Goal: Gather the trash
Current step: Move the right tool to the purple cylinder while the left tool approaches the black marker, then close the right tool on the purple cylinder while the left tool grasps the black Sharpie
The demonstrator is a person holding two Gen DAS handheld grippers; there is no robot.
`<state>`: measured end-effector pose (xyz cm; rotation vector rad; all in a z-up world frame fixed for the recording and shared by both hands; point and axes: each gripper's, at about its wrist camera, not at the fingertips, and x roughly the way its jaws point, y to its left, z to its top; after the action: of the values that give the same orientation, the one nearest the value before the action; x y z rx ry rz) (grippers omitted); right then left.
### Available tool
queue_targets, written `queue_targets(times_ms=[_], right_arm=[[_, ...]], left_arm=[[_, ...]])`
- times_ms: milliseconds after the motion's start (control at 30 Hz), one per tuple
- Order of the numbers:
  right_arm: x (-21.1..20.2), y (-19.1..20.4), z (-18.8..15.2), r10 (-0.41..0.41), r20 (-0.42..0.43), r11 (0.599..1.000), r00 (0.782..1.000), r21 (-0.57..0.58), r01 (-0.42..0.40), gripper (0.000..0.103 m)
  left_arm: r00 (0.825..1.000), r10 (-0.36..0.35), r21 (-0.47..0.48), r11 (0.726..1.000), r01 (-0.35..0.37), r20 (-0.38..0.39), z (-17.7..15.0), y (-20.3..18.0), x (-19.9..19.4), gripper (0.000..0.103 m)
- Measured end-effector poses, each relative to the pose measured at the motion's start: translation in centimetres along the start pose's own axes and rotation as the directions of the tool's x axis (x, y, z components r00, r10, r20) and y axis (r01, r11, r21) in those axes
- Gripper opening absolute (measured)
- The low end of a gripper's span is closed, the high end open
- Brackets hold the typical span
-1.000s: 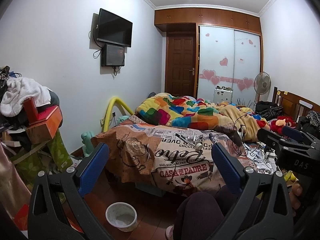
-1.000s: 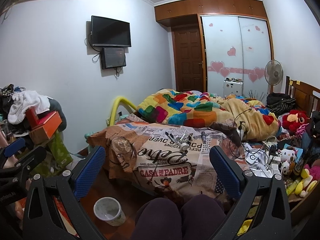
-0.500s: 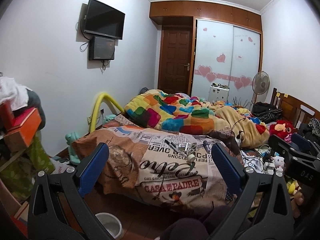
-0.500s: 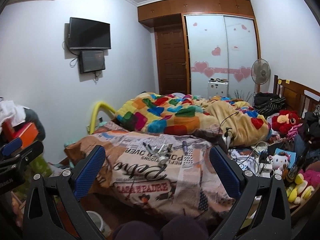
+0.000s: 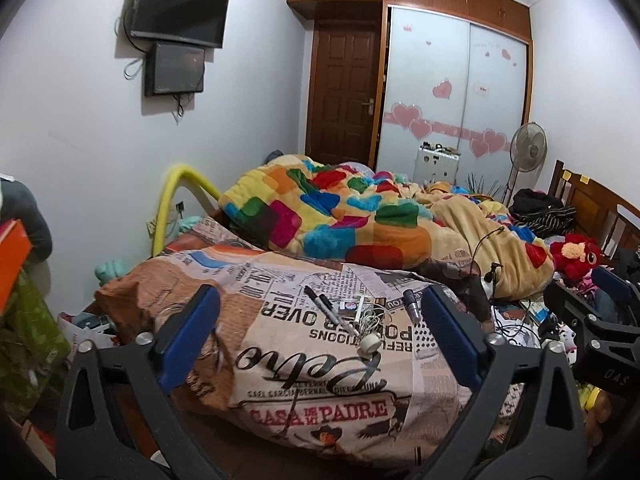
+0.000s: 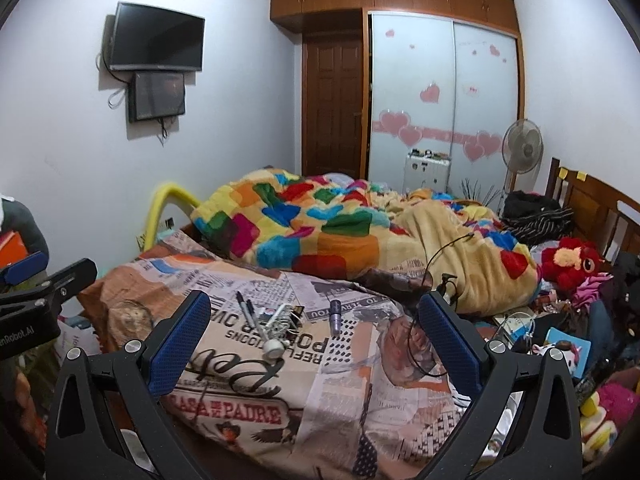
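Facing the bed [image 5: 280,360], both grippers hang above its near edge with jaws spread wide and nothing between them — the left gripper [image 5: 320,328] has just been narrowing slightly. The right gripper [image 6: 312,328] stands just beside it. Open room lies over the newspaper-print cover [image 6: 340,380]; clutter crowds the right side. The trash sits mid-cover: two pens [image 5: 324,308], a tangled white cord [image 5: 370,318], a small white roll [image 5: 369,345] — all close together.

left tongs [image 5: 318,330] wide, right tongs [image 6: 314,326] wide
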<state>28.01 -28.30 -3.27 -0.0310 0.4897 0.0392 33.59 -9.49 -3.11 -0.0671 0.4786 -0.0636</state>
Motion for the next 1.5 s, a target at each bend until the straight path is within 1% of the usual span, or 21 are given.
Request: queue_targets(times_ms=[133,300,367,400,433,467,533,600,667,733,800,833,900,1033,1100,1133,1167,1233,1333,1400,1500], right_arm=[[4.4,-1.5,-0.2,0.006,-0.066,1.0,0.998,0.017,-0.005,0.103],[10.1,-4.2,-1.2,0.036,-0.159,0.997,0.987,0.075,-0.024,0.103],[11.8,-4.9,-1.8,0.045,-0.19,0.995,0.981,0.097,-0.027,0.103],[12.9,-5.5,-2.4,0.052,-0.212,0.993,0.976,0.114,-0.028,0.102],[14.1,-6.0,-2.7,0.059,-0.231,0.992,0.971,0.126,-0.03,0.101],[15.3,-6.5,-3.1,0.068,-0.254,0.99,0.965,0.139,-0.033,0.098],[17.5,-7.2,-3.7,0.076,-0.293,0.987,0.953,0.156,-0.031,0.092],[19.6,-7.7,-4.4,0.083,-0.33,0.986,0.94,0.166,-0.029,0.085],[21.4,-7.9,-4.9,0.086,-0.353,0.986,0.932,0.164,-0.029,0.079],[23.2,-7.9,-5.5,0.097,-0.379,0.986,0.92,0.161,-0.037,0.076],[24.7,-7.9,-5.9,0.118,-0.394,0.985,0.911,0.165,-0.056,0.074],[25.6,-7.8,-6.2,0.132,-0.402,0.983,0.906,0.168,-0.068,0.074],[27.3,-7.6,-6.6,0.161,-0.42,0.98,0.893,0.177,-0.093,0.068],[30.3,-7.1,-7.5,0.186,-0.453,0.977,0.872,0.18,-0.115,0.057],[31.9,-7.0,-7.9,0.196,-0.474,0.975,0.858,0.185,-0.12,0.046],[32.3,-6.9,-8.1,0.199,-0.478,0.975,0.856,0.187,-0.122,0.044],[32.7,-6.9,-8.2,0.198,-0.481,0.975,0.854,0.188,-0.12,0.041],[33.4,-6.8,-8.3,0.193,-0.478,0.975,0.857,0.189,-0.114,0.04],[34.4,-6.7,-8.2,0.188,-0.475,0.977,0.86,0.184,-0.112,0.036],[35.2,-6.5,-8.1,0.189,-0.475,0.976,0.859,0.185,-0.112,0.034],[36.1,-6.2,-8.0,0.193,-0.474,0.975,0.859,0.188,-0.115,0.032]], left_arm=[[0.998,-0.018,-0.016,1.0,0.017,-0.063,-0.3,-0.1,5.1,0.085],[0.988,-0.006,-0.021,1.0,0.003,-0.154,-1.9,0.0,11.2,0.071],[0.981,-0.007,-0.017,1.0,0.004,-0.193,-2.6,-0.1,13.3,0.058],[0.975,-0.013,-0.012,1.0,0.01,-0.224,-3.1,-0.1,14.8,0.055],[0.97,-0.017,-0.011,1.0,0.015,-0.242,-3.4,-0.2,15.7,0.048],[0.963,-0.025,-0.009,1.0,0.023,-0.267,-3.8,-0.2,17.2,0.044],[0.955,-0.035,-0.01,0.999,0.034,-0.296,-4.4,-0.3,19.1,0.043],[0.943,-0.061,-0.025,0.998,0.056,-0.326,-5.0,-0.2,21.5,0.043],[0.935,-0.064,-0.034,0.998,0.056,-0.35,-5.5,-0.2,23.8,0.043],[0.925,-0.066,-0.04,0.998,0.054,-0.374,-5.8,-0.1,26.3,0.043],[0.905,-0.078,-0.063,0.996,0.057,-0.417,-6.6,0.3,29.2,0.043],[0.899,-0.086,-0.075,0.995,0.059,-0.429,-6.9,0.5,30.1,0.043],[0.886,-0.097,-0.109,0.993,0.052,-0.453,-7.5,1.2,32.6,0.043],[0.877,-0.092,-0.151,0.988,0.022,-0.473,-8.1,1.9,36.0,0.043],[0.872,-0.091,-0.169,0.986,0.009,-0.482,-8.5,2.2,37.5,0.043],[0.871,-0.088,-0.172,0.985,0.003,-0.484,-8.6,2.4,38.0,0.041],[0.87,-0.08,-0.174,0.985,-0.007,-0.486,-8.8,2.5,38.7,0.038],[0.867,-0.068,-0.173,0.985,-0.022,-0.494,-9.0,2.7,39.6,0.032],[0.861,-0.054,-0.17,0.985,-0.038,-0.505,-9.3,2.8,40.8,0.027],[0.862,-0.053,-0.173,0.984,-0.041,-0.505,-9.4,2.9,41.5,0.026],[0.87,-0.037,-0.162,0.985,-0.05,-0.491,-9.1,2.7,42.0,0.026]])
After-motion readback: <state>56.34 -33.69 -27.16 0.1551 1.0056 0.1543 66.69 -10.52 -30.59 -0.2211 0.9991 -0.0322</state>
